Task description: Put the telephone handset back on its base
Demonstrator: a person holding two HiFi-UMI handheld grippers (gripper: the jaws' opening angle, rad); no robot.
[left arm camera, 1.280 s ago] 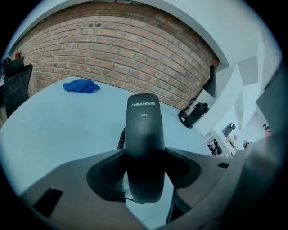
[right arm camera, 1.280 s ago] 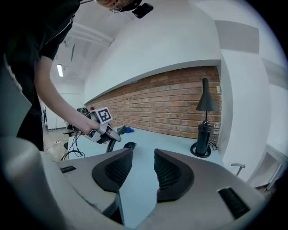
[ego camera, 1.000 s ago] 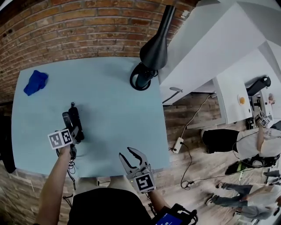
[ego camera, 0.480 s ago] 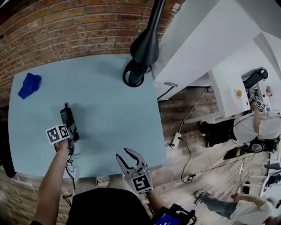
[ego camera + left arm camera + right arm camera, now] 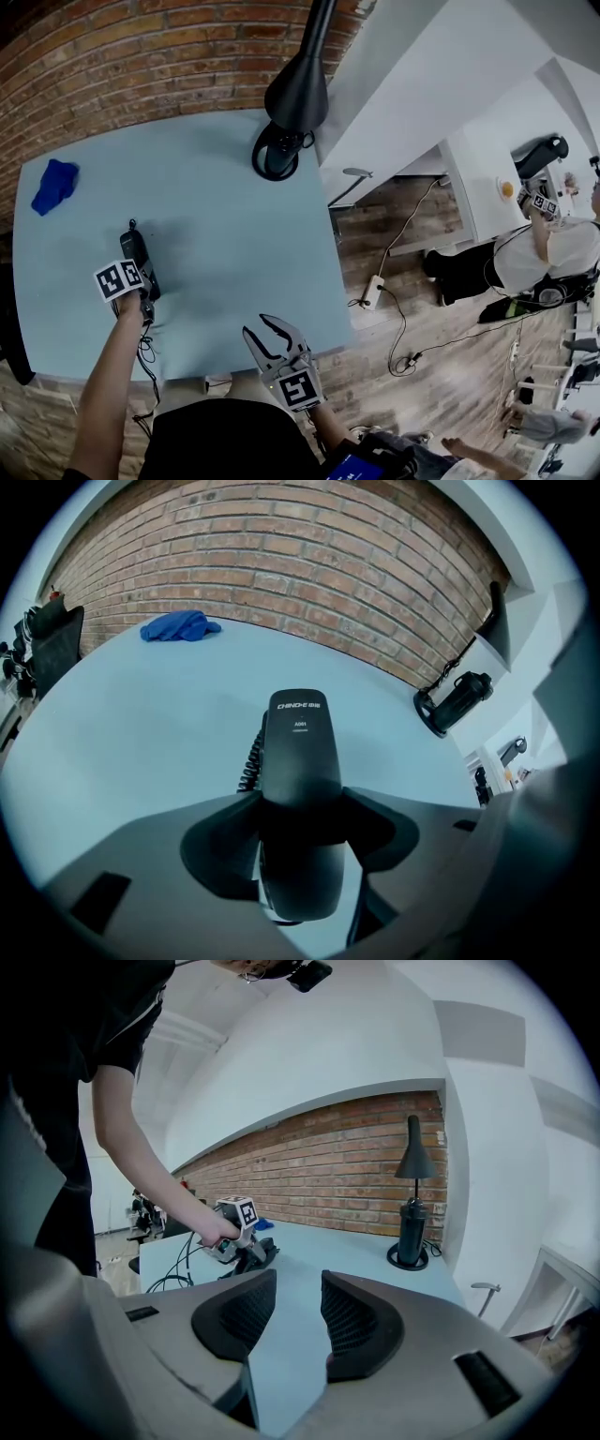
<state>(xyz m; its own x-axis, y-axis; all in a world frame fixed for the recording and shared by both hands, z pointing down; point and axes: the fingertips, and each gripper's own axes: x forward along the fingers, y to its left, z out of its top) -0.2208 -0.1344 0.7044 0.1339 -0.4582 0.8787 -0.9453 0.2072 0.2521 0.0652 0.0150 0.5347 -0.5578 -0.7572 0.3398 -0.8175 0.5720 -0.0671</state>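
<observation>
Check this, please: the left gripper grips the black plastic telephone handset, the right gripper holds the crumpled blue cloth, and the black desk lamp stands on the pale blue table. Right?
One thing is wrong. The right gripper holds nothing: the right gripper view shows its jaws apart and empty. The crumpled blue cloth lies alone on the pale blue table. The rest stands.

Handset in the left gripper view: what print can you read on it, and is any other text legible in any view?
"CHINO-E": on the handset, near its far end; the small characters right after it are too small to read.
"A0..": a short code below the brand; its last digits are too blurred to be sure of.
A tiny line under that code: unreadable.
The marker cubes: black-and-white patterns only, no words.
</observation>
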